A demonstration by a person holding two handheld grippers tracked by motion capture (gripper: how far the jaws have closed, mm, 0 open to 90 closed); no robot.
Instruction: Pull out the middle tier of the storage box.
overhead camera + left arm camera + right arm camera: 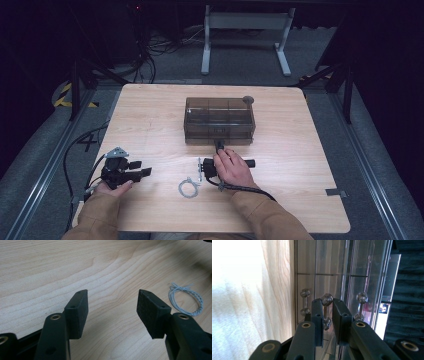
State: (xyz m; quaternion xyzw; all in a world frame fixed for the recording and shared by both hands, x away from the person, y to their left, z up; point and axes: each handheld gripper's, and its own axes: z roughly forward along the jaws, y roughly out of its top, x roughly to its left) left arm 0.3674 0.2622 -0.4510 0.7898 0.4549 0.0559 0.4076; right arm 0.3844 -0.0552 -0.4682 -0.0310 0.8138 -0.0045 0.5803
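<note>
A smoky clear plastic drawer box [220,117] stands at the middle of the wooden table [150,115]. My right gripper [218,147] reaches into its front face. In the right gripper view the right gripper [327,305] has its two pads closed on a clear drawer handle [327,299] with ball ends. Similar clear handles show on either side of it. My left gripper [142,169] rests low at the table's left front. The left gripper [112,296] stands open over bare wood with nothing between its pads.
A small coil of grey wire [188,188] lies on the table between the two hands, to the right of the left gripper's jaws [186,300]. A dark round knob [248,99] sits at the box's back right corner. Cables and a desk frame stand on the floor beyond.
</note>
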